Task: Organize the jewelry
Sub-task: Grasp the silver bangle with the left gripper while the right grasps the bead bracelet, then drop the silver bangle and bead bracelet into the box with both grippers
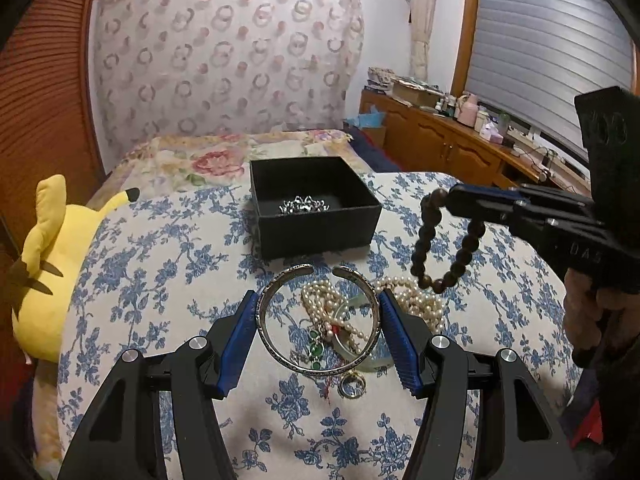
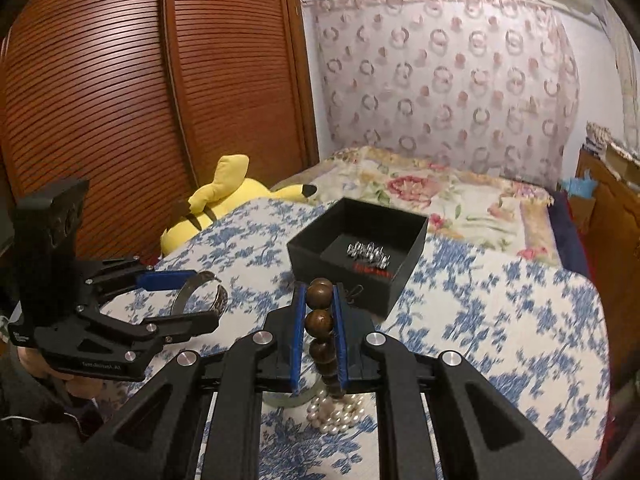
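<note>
Left wrist view: set low and close over the blue-floral bedcover (image 1: pixel 168 248), facing the headboard. Right wrist view: same bed from the right, angled left toward the wardrobe (image 2: pixel 100 92). Shared: black box (image 1: pixel 316 208) (image 2: pixel 356 248), yellow plush (image 1: pixel 52 264) (image 2: pixel 224 200).

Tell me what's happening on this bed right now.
A person is sorting jewelry with two handheld grippers. The right gripper holds a brown bead bracelet in the air; the left gripper grips a silver bangle. Pearls wait on the quilt; a black box already holds one silver piece.
</note>
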